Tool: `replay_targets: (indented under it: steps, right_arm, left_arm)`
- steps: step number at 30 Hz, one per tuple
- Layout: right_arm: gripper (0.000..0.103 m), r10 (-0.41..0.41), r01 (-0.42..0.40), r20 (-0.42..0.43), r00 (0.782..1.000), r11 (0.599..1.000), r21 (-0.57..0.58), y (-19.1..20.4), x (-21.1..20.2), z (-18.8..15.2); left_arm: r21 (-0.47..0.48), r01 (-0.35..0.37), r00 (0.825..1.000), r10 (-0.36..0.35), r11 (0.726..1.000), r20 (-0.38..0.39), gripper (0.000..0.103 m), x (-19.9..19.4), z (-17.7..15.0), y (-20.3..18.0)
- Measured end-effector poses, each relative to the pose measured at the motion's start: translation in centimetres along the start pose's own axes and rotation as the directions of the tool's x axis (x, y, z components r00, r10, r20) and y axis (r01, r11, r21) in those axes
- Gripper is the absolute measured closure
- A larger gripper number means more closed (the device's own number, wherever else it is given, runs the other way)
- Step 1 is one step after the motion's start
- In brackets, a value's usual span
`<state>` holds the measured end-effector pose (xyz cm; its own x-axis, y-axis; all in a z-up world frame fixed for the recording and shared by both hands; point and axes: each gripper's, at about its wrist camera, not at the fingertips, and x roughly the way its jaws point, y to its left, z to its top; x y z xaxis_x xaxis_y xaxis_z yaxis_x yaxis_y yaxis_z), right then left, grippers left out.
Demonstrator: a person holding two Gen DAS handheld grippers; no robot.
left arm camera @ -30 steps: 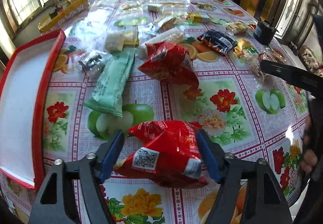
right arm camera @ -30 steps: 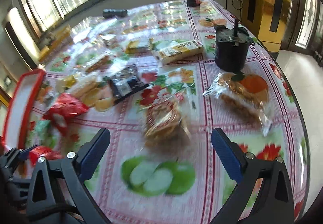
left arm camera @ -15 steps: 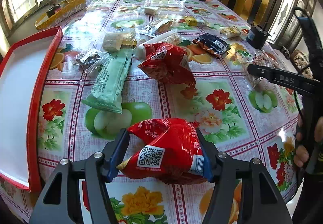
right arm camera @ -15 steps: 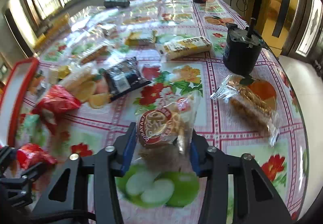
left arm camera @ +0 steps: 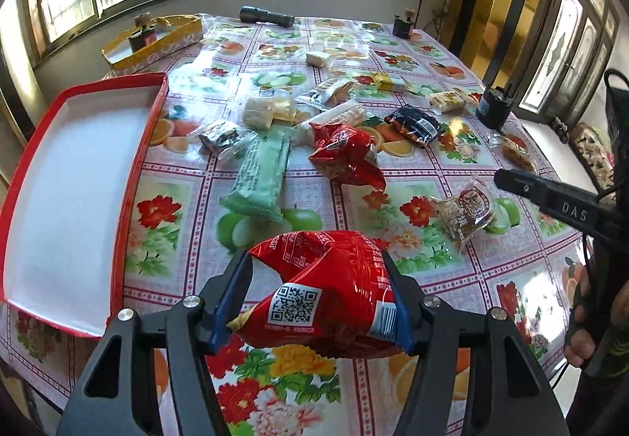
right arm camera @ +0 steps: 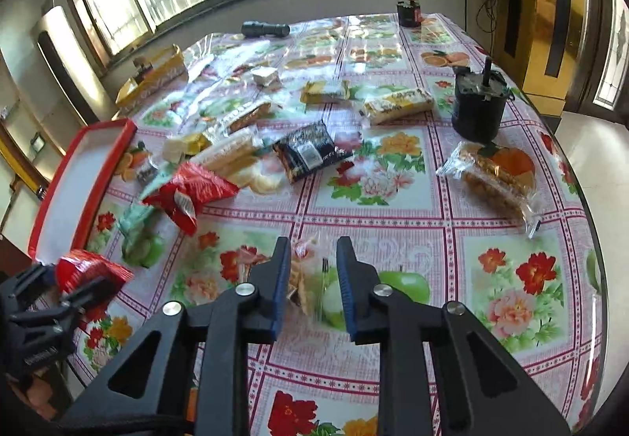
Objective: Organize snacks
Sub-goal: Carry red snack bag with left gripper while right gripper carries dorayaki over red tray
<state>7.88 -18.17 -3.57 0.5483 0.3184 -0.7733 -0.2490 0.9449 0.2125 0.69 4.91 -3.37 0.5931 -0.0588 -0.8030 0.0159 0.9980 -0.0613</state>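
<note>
Both grippers carry snacks above a floral tablecloth point(left arm camera: 412, 263) strewn with packets: the left gripper point(left arm camera: 318, 302) clamps a puffy red snack bag point(left arm camera: 326, 290) just clear of the cloth, the empty red tray point(left arm camera: 118, 208) close at its left; the right gripper point(right arm camera: 312, 278), its jaws having just closed, pinches a clear-wrapped biscuit packet point(right arm camera: 302, 278) by a thin, blurred stretch of wrapper. That slick film may slide free on the way to the tray, and the air-filled red bag could squirm out or burst if squeezed harder
</note>
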Motion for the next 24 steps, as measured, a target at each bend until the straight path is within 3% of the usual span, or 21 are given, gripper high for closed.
replay_targets:
  steps: [1,3,4,6,9,11,13,16,19,20,22,24]
  right_arm:
    - [0.061,0.03,-0.03,-0.004,1.0,1.0,0.0,-0.1,0.0,-0.2]
    - [0.031,0.122,-0.123,-0.013,0.992,0.991,-0.059,0.4,-0.2,-0.5]
    - [0.027,0.144,-0.144,-0.008,0.989,0.983,-0.115,0.9,-0.3,-0.6]
    - [0.025,0.14,-0.132,0.002,0.99,0.942,-0.309,2.4,-0.7,-0.6]
    - [0.025,0.132,-0.138,-0.053,0.99,0.802,-0.581,4.4,-0.3,-0.5]
    - [0.025,0.109,-0.172,-0.134,0.985,0.704,-0.689,5.0,1.0,-0.3]
    - [0.026,0.077,-0.202,-0.198,0.977,0.631,-0.749,5.2,2.3,-0.3]
    - [0.029,0.059,-0.266,-0.286,0.957,0.577,-0.772,5.1,4.1,0.2]
    - [0.046,0.03,-0.308,-0.359,0.933,0.583,-0.752,4.8,5.9,0.1]
    - [0.048,0.007,-0.305,-0.378,0.926,0.605,-0.736,4.5,6.5,-0.2]
    - [0.051,0.042,-0.311,-0.376,0.926,0.648,-0.695,3.8,6.2,0.0]
    - [0.057,0.06,-0.289,-0.358,0.932,0.717,-0.634,2.5,6.0,-0.3]
  left_arm:
    - [0.0,-0.001,1.0,0.001,1.0,0.001,0.04,-0.1,-0.1,0.1]
    - [0.0,-0.002,1.0,0.002,1.0,-0.001,0.04,-0.2,-0.2,0.5]
    - [-0.004,0.001,1.0,-0.001,1.0,-0.004,0.04,-0.3,-0.3,0.6]
    - [-0.013,0.003,1.0,-0.003,1.0,-0.01,0.04,-0.5,-0.5,0.9]
    - [-0.015,-0.012,1.0,0.012,1.0,-0.009,0.04,-0.8,-0.5,1.0]
    - [-0.024,-0.012,1.0,0.012,1.0,-0.011,0.04,-1.0,-0.5,1.1]
    - [-0.034,-0.017,1.0,0.017,0.999,-0.015,0.04,-1.1,-0.4,1.2]
    - [-0.046,-0.018,1.0,0.017,0.999,-0.02,0.04,-1.2,-0.4,1.2]
    - [-0.057,-0.018,1.0,0.017,0.998,-0.026,0.04,-1.2,-0.5,1.2]
    - [-0.06,-0.017,1.0,0.015,0.998,-0.026,0.04,-1.3,-0.5,1.3]
    - [-0.066,-0.015,1.0,0.014,0.998,-0.023,0.04,-1.3,-0.4,1.5]
    - [-0.068,-0.011,1.0,0.01,0.998,-0.023,0.04,-1.2,-0.4,1.6]
